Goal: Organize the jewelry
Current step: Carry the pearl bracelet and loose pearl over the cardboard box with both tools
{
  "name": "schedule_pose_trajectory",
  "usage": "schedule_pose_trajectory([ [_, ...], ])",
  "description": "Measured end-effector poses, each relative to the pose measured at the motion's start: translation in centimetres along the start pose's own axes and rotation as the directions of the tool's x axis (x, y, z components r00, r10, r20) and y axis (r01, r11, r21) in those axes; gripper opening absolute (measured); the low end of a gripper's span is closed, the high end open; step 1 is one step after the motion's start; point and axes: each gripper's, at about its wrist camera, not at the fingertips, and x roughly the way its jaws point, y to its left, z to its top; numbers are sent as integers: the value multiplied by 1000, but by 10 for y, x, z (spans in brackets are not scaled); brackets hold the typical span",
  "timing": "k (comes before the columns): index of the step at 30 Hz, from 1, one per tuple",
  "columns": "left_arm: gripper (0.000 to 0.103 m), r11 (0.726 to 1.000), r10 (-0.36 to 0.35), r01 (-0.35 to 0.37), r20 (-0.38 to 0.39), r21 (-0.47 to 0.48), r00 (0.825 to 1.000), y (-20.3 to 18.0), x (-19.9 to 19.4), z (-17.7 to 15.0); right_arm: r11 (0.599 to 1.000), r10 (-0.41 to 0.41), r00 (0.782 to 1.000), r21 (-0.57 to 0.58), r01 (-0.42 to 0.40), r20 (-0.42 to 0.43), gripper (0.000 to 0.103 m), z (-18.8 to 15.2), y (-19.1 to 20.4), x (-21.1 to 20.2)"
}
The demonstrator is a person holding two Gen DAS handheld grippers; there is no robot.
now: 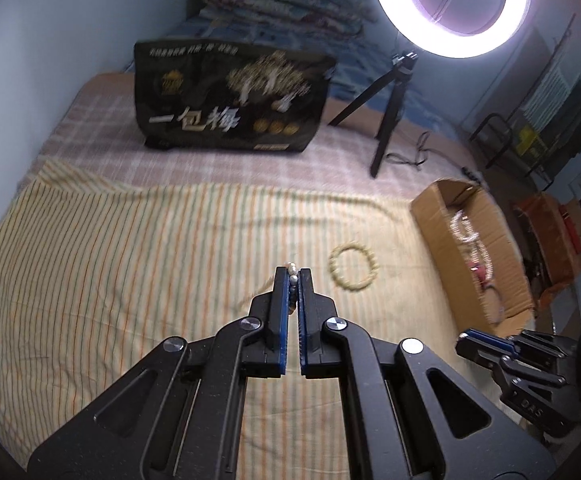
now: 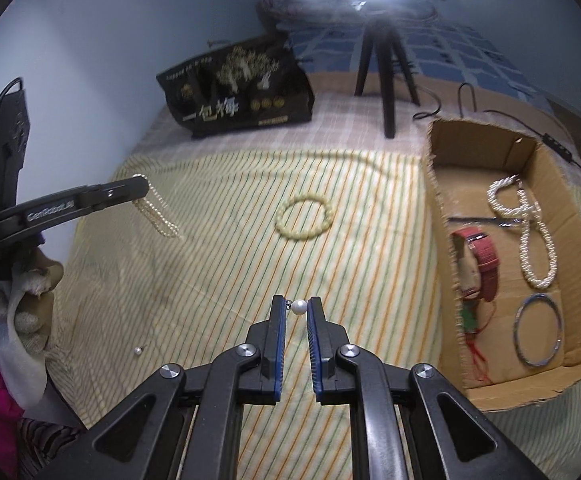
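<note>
Progress looks roughly halfway: the brown cardboard box at the bed's right edge holds several pieces. The left gripper clenches a hanging pearl necklace; the right gripper pinches a pearl earring. A yellow bead bracelet and another small pearl earring lie on the striped cloth.

A bed carries everything here, spread with a yellow striped sheet over a pink checked cover. On the stripes lie a pale bead bracelet and a single small pearl earring. A cardboard box sits at the right edge. Farther back stand a black bag and a tripod, its cable trailing alongside.
</note>
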Motion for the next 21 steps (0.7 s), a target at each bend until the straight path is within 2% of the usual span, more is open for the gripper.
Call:
schedule_pose_trajectory([
  [11, 1, 993, -100, 97, 45, 60, 994, -46, -23, 4, 998, -38, 995, 48, 34, 88, 8, 4, -31, -41],
  [21, 1, 973, -200, 195, 34, 125, 979, -106, -22, -2, 988, -87, 986, 139, 68, 139, 8, -6, -84, -77],
])
